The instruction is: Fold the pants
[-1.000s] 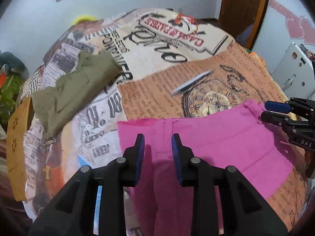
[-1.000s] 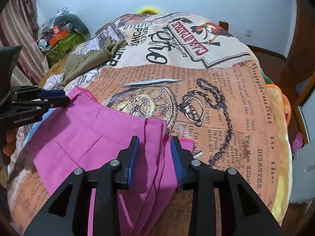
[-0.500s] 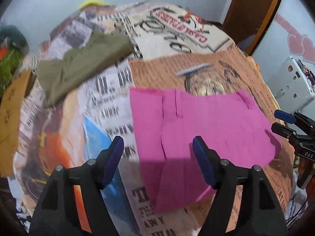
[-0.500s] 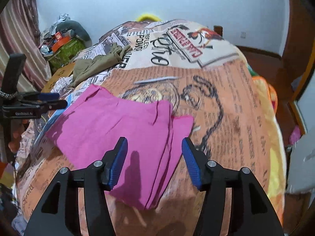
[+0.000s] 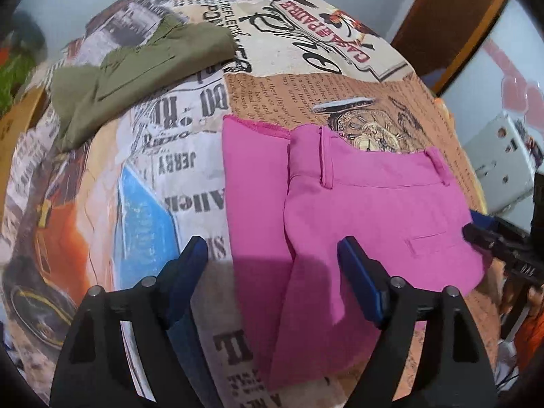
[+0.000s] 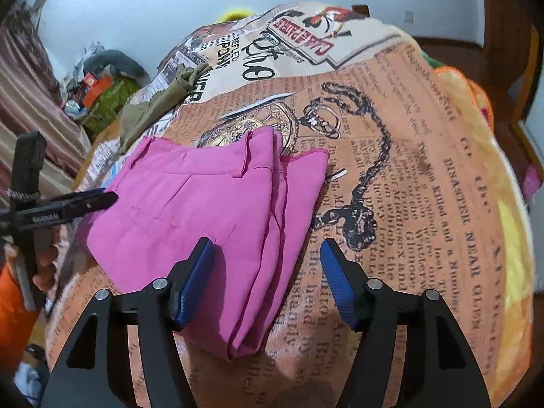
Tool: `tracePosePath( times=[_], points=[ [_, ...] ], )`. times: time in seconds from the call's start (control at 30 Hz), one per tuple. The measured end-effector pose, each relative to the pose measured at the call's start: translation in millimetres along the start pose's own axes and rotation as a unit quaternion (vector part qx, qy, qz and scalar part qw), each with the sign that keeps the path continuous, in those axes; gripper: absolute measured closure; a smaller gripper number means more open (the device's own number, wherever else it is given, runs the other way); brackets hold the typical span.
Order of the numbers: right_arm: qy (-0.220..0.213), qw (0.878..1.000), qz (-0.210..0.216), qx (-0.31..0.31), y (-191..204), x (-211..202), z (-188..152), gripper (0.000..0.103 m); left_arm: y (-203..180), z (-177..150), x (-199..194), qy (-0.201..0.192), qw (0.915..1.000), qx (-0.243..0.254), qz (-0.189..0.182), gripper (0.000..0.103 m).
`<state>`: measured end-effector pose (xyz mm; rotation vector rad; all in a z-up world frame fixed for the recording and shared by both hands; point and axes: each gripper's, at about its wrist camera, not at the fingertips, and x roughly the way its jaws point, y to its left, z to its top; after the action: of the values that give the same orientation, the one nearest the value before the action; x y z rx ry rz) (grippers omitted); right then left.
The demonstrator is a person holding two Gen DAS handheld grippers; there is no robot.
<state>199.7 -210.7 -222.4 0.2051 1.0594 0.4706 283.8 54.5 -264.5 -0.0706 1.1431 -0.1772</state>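
The left gripper (image 5: 273,265) and right gripper (image 6: 267,261) are both released; their jaws have just been opening, with the folded pink pants (image 5: 357,210) lying below and nothing pinched. The pants rest flat on the printed bedspread (image 6: 408,176). The near fold is partly masked by the gripper bodies. An olive garment (image 5: 136,74) lies well apart. Clutter (image 6: 98,91) beside the bed is blurred.

Pink pants (image 5: 367,210): smooth matt cloth; printed blanket (image 6: 425,176): soft fuzzy fabric
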Motion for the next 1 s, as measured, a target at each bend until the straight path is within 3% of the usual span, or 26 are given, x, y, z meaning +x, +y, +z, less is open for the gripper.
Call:
tracePosePath(
  times=[0.23,0.37,0.4,0.5,0.53,0.63,0.73,1.0],
  points=[
    [0.007,1.000,0.025,0.012,-6,6,4,0.042,2,10,10,0.009,0.9995,-0.023,-0.021,0.038],
    [0.008,0.999,0.032,0.014,-7,10,8,0.042,1,13,11,0.013,0.9991,-0.025,-0.033,0.055],
    [0.007,0.999,0.032,0.014,-6,11,9,0.044,1,14,11,0.015,0.9986,-0.027,-0.043,0.061],
    [0.004,0.999,0.041,0.011,-3,11,11,0.062,2,15,11,0.017,0.9977,-0.037,-0.054,0.069],
    [0.005,0.999,0.042,0.009,-1,11,11,0.063,2,15,11,0.017,0.9976,-0.038,-0.056,0.070],
    [0.002,0.999,0.036,-0.003,5,12,12,0.072,-2,15,8,0.013,0.9982,-0.033,-0.048,0.076],
    [-0.012,0.999,0.029,-0.008,6,7,14,0.087,-11,14,-1,0.002,0.9996,-0.013,-0.024,0.083],
    [-0.044,0.998,0.028,-0.039,22,-12,23,0.092,-29,10,-34,-0.038,0.9986,0.031,0.022,0.092]
  ],
)
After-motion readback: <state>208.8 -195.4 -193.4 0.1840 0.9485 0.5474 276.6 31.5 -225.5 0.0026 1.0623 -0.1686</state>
